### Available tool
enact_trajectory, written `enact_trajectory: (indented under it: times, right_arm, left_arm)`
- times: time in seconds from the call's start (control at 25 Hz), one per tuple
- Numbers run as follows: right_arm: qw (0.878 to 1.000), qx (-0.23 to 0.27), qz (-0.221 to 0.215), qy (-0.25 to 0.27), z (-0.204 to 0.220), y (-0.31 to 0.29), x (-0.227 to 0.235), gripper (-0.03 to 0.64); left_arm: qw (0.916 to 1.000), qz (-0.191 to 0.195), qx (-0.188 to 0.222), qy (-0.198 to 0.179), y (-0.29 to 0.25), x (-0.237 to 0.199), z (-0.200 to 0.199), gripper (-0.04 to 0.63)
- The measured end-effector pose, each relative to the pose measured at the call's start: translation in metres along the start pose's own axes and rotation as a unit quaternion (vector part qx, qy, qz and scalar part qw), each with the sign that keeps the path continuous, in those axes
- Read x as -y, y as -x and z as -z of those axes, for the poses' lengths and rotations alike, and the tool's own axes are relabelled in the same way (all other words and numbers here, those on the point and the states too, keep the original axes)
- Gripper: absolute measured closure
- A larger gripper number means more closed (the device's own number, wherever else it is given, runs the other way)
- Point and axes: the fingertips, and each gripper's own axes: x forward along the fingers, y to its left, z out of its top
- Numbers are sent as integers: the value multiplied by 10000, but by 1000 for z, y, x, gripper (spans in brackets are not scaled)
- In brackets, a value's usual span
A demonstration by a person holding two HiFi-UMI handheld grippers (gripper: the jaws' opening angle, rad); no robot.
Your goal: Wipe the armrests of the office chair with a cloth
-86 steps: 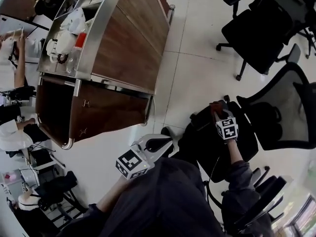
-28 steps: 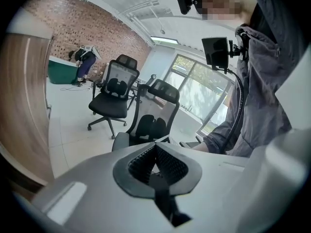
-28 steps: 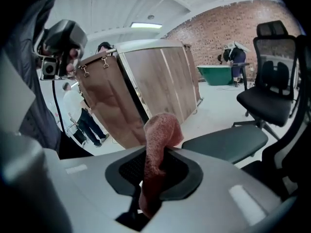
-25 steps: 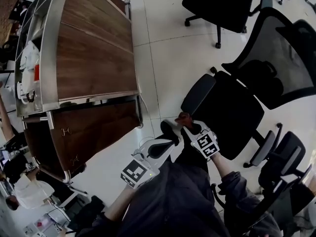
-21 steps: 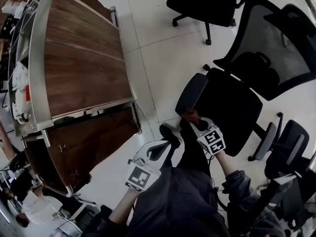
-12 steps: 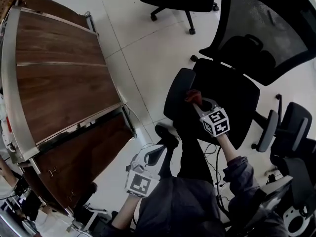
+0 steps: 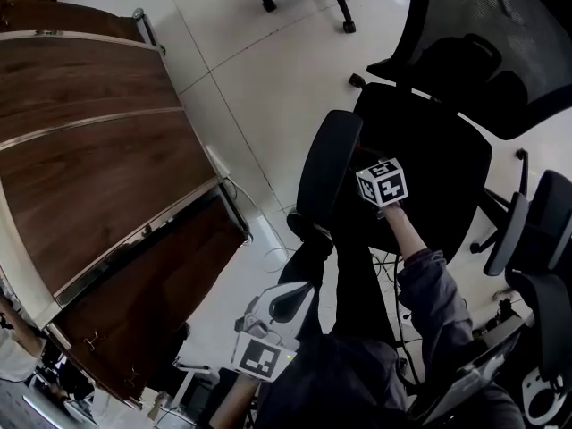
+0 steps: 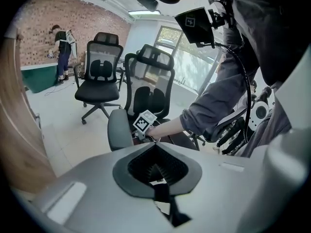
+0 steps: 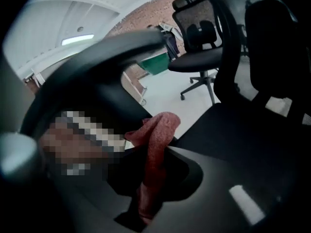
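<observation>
In the head view the black office chair's near armrest (image 7: 326, 161) stands beside its seat (image 7: 429, 181). My right gripper (image 7: 365, 164) lies between armrest and seat, its marker cube on top, and the cloth is hidden there. The right gripper view shows my right gripper (image 9: 148, 188) shut on a red cloth (image 9: 156, 135), with the dark armrest (image 9: 97, 64) arching close above it. My left gripper (image 7: 288, 298) hangs low by the person's legs, apart from the chair. In its own view my left gripper (image 8: 156, 178) is shut and holds nothing.
A wooden cabinet with metal trim (image 7: 107, 177) stands left of the chair, with white floor (image 7: 259, 88) between them. The chair's mesh back (image 7: 500, 34) rises at upper right. Other chairs' armrests (image 7: 536, 231) crowd the right. A person (image 8: 62, 47) stands far off.
The right gripper has carried the red cloth from the seat's front up beside the armrest. The left gripper has sunk lower in the head view. The camera has swung over the chair.
</observation>
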Motion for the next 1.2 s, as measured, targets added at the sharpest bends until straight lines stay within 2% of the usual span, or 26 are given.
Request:
enact_trajectory:
  times: [0.24,0.4,0.52,0.68,0.88,1.08,1.2]
  right_arm:
    - [9996,-240,87,-141,1,-6,3,558]
    - [9986,255,-300,-344,-13,27,-19,560]
    - [9952,638,-672,-315,-28,58,-42,559]
    - [9926,723,-922,-316,-27,76,-50,560]
    - [9960,468,-677,-355,-20,44,-29,558]
    - [9977,-404,-185,-502,8,-6,-3,558]
    - [9971,-441,-163,-599,9,-14,1,560]
  left_arm:
    - [9999,99,-45,12,-5,0,-3,580]
    - [9999,116,56,-50,-5,0,-16,580]
    - [9998,92,127,-76,-3,-1,-25,580]
    - [9998,67,140,-82,0,-1,-32,580]
    - [9998,31,179,-35,1,-3,-30,580]
    - [9999,15,100,75,2,-6,-21,580]
    - [9999,-10,101,127,3,-8,-17,580]
